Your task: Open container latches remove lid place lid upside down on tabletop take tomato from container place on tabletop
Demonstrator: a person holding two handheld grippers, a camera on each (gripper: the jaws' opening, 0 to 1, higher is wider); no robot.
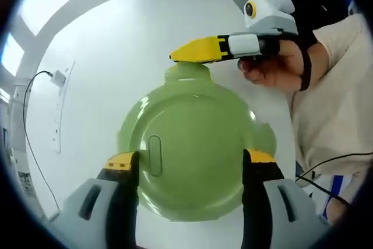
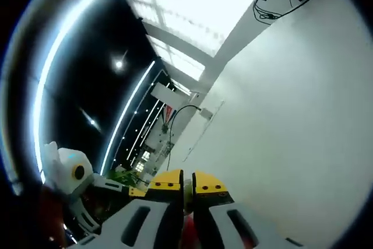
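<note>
I see my left gripper (image 1: 189, 164) spread wide, bracketing the green lid (image 1: 186, 150); right gripper (image 2: 185, 186) nearly clenched on its latch (image 1: 187, 71).

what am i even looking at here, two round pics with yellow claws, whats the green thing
A person holds a two-jaw gripper in each hand, and each gripper carries a fisheye camera. In the left gripper view, the left gripper spans a round pale green plastic container lid on a white tabletop, a jaw on each side. The right gripper, held in a hand, reaches in from the right, its yellow tip at the latch tab on the lid's far edge. The right gripper view looks along the right gripper's own nearly closed jaws, with something pale green between them.
</note>
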